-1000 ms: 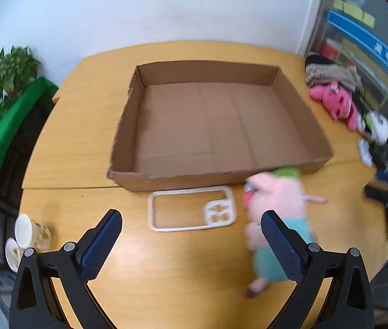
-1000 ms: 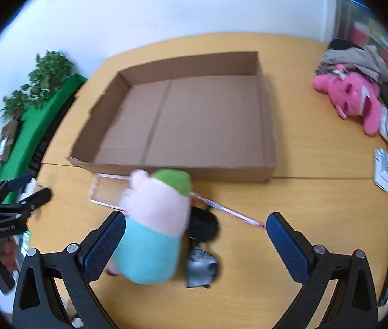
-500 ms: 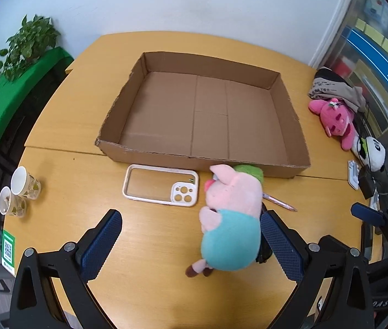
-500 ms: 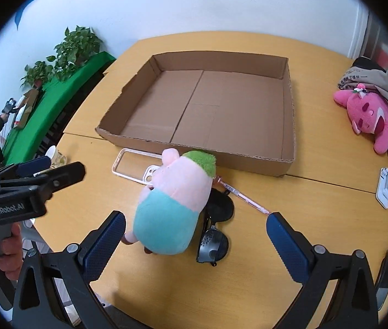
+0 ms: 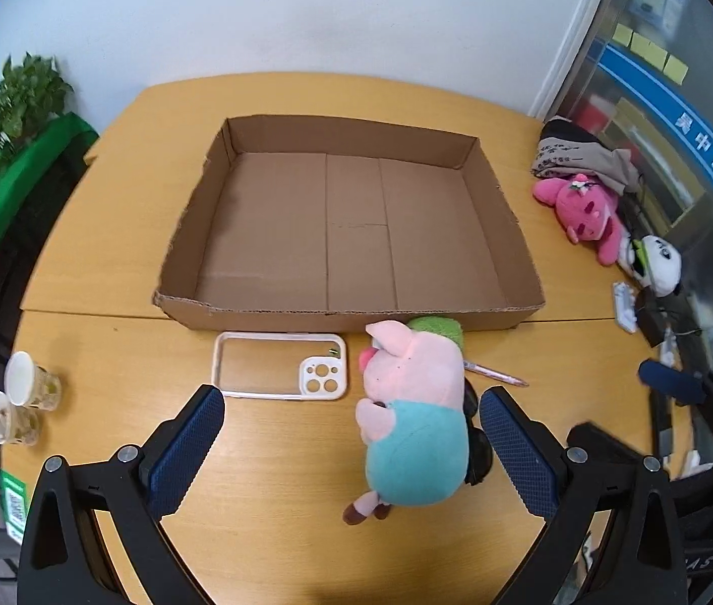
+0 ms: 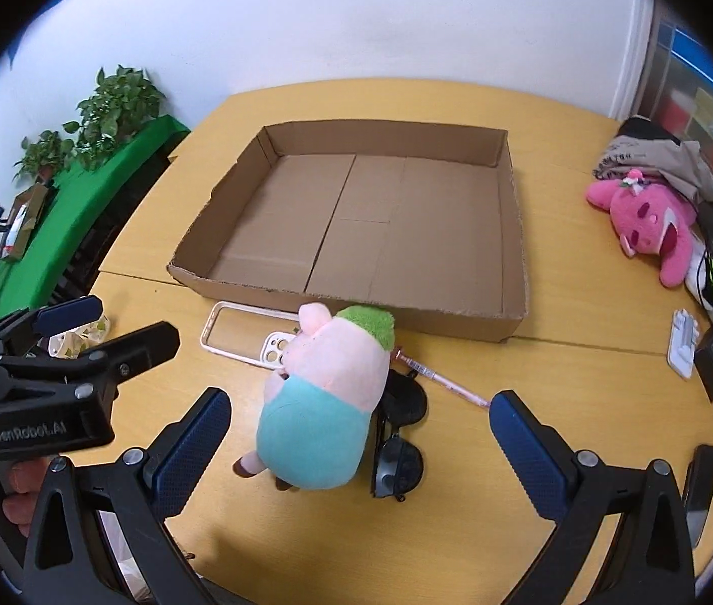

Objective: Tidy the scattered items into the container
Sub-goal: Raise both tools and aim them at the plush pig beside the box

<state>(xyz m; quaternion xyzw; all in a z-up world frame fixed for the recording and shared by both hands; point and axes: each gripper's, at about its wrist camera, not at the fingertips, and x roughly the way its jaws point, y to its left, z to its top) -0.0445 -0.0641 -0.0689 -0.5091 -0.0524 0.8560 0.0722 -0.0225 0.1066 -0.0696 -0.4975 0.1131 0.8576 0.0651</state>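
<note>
Left wrist view: left gripper (image 5: 351, 446) wide open, now closer to the plush pig (image 5: 414, 416), phone case (image 5: 280, 365) beside it, cardboard box (image 5: 518, 232) behind, right wrist view: right gripper (image 6: 359, 446) wide open, sunglasses (image 6: 399, 433) and pen (image 6: 439, 378) against the pig.

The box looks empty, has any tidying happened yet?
Nothing is done: the cardboard box holds nothing. Nothing is in hand either; the left gripper and right gripper are both open. Still left on the table: the pig toy, phone case, sunglasses and pen.
</note>
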